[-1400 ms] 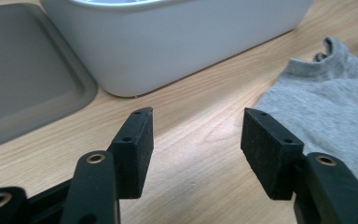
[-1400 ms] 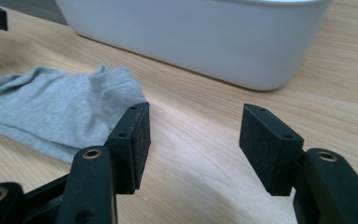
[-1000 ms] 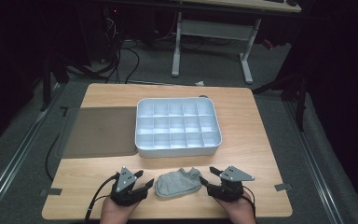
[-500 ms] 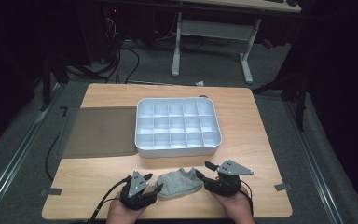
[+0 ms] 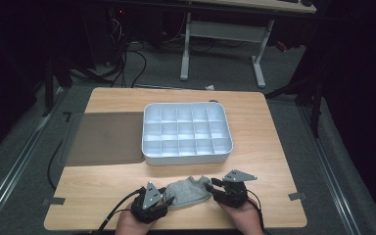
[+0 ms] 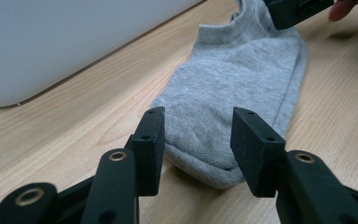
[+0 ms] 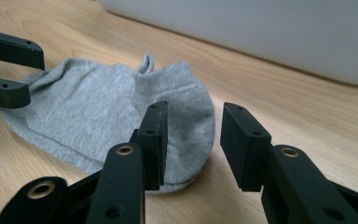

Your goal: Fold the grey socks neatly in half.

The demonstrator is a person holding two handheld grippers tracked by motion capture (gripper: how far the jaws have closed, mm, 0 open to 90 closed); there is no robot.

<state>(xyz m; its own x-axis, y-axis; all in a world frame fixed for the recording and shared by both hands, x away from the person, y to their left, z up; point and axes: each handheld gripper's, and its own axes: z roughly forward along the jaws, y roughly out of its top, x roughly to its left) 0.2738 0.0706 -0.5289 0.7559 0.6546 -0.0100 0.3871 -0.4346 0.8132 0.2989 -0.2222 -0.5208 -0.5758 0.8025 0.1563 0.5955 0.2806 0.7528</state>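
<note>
Now one sock (image 5: 188,191), one tray (image 5: 186,132), two grippers.

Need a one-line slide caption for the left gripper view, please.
Left hand-held gripper, jaws just closing but apart, straddles one end of a flat grey sock on the wooden table.

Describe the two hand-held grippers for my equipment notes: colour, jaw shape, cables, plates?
Both are black. The left hand-held gripper and the right hand-held gripper each carry a grey three-cornered plate on top and trail a black cable toward the table's near edge. Their jaws end in flat rectangular black pads with small holes, on arms with brass-ringed pivot holes. No sleeves show.
</note>
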